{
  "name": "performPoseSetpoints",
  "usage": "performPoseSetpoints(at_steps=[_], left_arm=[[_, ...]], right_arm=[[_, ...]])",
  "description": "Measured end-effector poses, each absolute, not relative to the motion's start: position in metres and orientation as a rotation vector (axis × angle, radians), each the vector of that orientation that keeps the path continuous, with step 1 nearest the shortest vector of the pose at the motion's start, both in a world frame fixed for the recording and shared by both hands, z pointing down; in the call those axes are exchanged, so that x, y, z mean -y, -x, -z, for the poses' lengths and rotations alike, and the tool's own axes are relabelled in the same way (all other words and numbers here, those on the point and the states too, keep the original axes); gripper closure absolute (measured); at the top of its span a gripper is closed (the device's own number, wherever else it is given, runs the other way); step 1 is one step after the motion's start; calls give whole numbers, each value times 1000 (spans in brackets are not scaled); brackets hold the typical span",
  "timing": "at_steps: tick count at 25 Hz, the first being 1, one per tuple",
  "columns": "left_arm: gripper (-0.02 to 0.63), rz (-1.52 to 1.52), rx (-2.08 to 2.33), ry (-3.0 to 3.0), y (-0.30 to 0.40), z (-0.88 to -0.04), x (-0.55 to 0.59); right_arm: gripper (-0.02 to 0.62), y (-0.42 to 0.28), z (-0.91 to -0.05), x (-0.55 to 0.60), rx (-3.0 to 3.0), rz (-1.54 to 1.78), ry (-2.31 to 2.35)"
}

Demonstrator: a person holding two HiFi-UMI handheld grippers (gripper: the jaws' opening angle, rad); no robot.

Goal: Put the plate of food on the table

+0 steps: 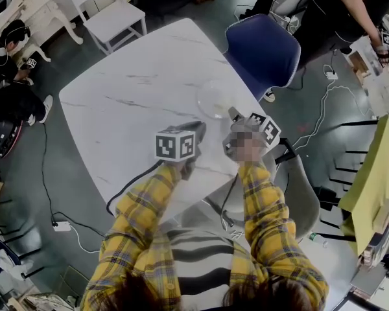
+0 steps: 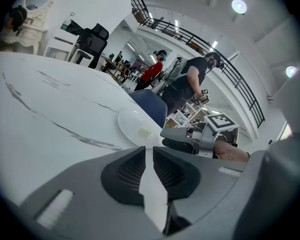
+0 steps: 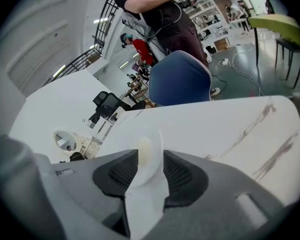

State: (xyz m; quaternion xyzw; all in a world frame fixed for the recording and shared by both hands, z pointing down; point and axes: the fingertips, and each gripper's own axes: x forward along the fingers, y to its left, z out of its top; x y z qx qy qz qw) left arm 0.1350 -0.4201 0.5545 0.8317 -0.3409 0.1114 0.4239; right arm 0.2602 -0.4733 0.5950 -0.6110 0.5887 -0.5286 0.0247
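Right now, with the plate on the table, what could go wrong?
The rim of the plate sits between the open jaws of the right gripper; withdrawing crookedly might snag and drag it. The plate also lies near the table edge beside the blue chair, so a nudge could tip it off.

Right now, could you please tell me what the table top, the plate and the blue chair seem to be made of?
Table top: marble or marble-look stone, matt white with grey veins.
Plate: perhaps thin white plastic or glass; it looks faintly see-through.
Blue chair: seemingly fabric upholstery, matt with soft, rounded edges.
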Motion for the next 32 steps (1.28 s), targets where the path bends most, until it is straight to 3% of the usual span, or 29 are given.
performPoseSetpoints(at_steps=[10,16,32], left_arm=[[583,-291,853,-2081,-131,-551,409],[608,-255,864,-2059,-121,-548,398],[609,-194,864,-2074,-82,-529,342]], right_arm=[[446,-243,-578,458,-1975,1585,1821],[510,-236,-573,446,-2024,1537,1792],[574,-191,-551,385,-2082,1485,1731]])
